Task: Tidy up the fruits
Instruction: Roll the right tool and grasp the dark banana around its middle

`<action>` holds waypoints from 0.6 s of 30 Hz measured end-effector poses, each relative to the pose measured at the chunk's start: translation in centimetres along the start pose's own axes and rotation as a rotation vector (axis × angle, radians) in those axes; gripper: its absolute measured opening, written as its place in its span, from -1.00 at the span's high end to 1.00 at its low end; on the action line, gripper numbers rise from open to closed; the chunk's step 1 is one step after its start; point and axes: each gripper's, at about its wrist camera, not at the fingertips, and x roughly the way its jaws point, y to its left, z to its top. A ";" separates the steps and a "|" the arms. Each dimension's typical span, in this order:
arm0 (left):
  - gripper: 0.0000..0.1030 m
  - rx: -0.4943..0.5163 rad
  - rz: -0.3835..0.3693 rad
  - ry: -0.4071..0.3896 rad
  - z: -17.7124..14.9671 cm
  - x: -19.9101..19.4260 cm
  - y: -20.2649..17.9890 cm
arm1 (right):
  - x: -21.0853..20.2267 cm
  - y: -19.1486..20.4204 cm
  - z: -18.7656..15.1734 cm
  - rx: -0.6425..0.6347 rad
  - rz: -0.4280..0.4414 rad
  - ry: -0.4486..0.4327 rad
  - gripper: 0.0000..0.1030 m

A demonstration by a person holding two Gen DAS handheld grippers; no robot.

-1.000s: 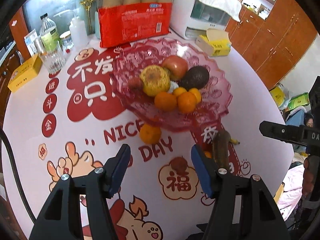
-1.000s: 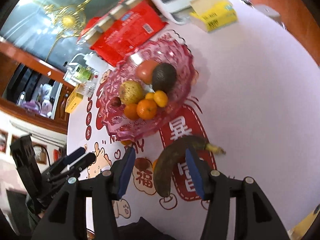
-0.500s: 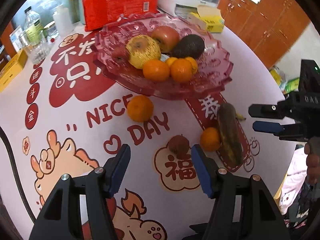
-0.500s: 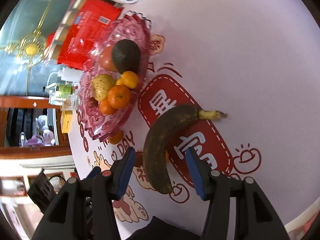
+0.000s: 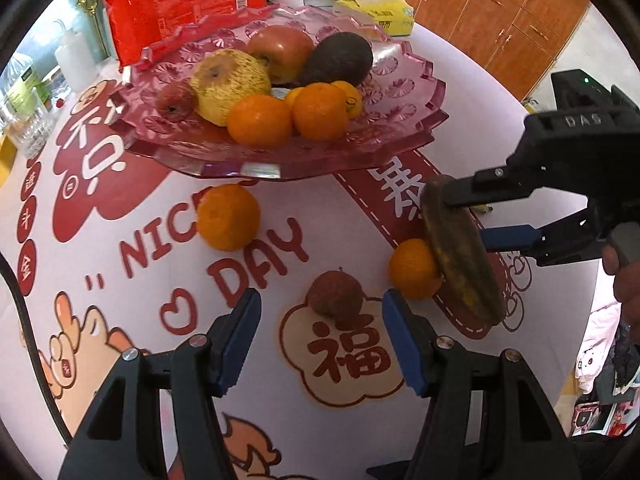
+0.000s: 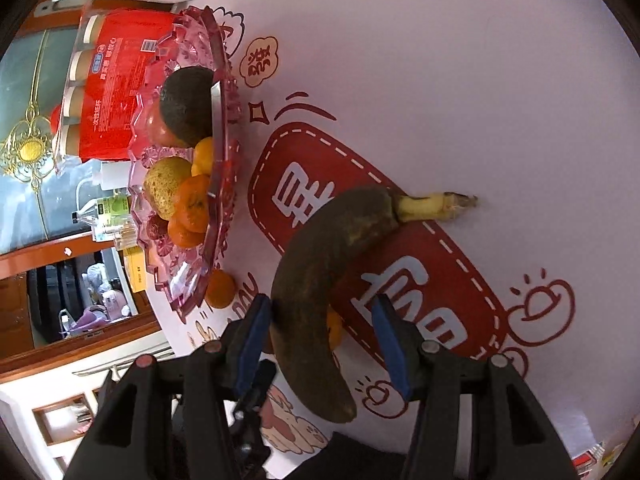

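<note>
The right gripper (image 6: 320,332) straddles the blackened banana (image 6: 316,300), jaws apart; its left pad lies against the peel and the other stands clear, so nothing is clamped yet. The left gripper (image 5: 322,336) hangs open just short of the small reddish fruit (image 5: 335,293), which sits on the tablecloth (image 5: 120,280) in front of the pink fruit dish (image 5: 400,92).

The dish already holds an apple, an avocado, a pear-like fruit and several tangerines. Four pieces are left outside it: the banana to its right front, a tangerine (image 5: 414,269) touching the banana, the reddish fruit, and a tangerine (image 5: 228,222) under the rim. I judge the task over halfway.

Since a second ago both grippers have dropped toward the table, and the right one has rolled.
</note>
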 end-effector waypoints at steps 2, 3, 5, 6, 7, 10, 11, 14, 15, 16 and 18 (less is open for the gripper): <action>-0.20 0.008 0.009 0.004 0.0 0.6 -0.3 | 0.3 0.0 0.2 0.006 0.010 0.005 -0.03; -0.20 0.015 0.015 0.005 0.0 0.9 -0.5 | 0.4 0.0 0.4 0.010 0.014 0.009 -0.03; -0.20 0.025 0.018 0.010 0.0 1.5 -0.7 | 0.7 -0.1 0.6 0.023 0.020 0.020 -0.03; -0.20 0.029 0.019 0.011 0.1 1.7 -0.9 | 0.8 -0.1 0.7 0.028 0.023 0.024 -0.03; -0.19 0.033 0.021 0.013 0.2 1.9 -0.8 | 0.9 -0.2 0.8 0.035 0.029 0.030 -0.03; -0.05 0.040 0.031 0.015 0.2 2.5 -0.9 | 1.4 -0.3 1.0 0.053 0.037 0.040 -0.03; -0.04 0.039 0.034 0.012 0.3 2.6 -0.9 | 1.5 -0.3 1.1 0.054 0.036 0.042 -0.03; 0.00 0.037 0.035 0.005 0.2 2.9 -0.9 | 1.9 -0.1 1.3 0.052 0.030 0.049 -0.03; 0.02 0.038 0.029 0.004 0.3 3.0 -0.9 | 2.0 -0.1 1.4 0.052 0.029 0.051 -0.03; 0.03 0.040 0.025 0.002 0.3 3.1 -0.8 | 2.1 -0.1 1.4 0.053 0.028 0.053 -0.03; 0.12 0.048 0.023 -0.002 0.4 3.3 -0.6 | 2.1 -0.2 1.4 0.050 0.023 0.052 -0.02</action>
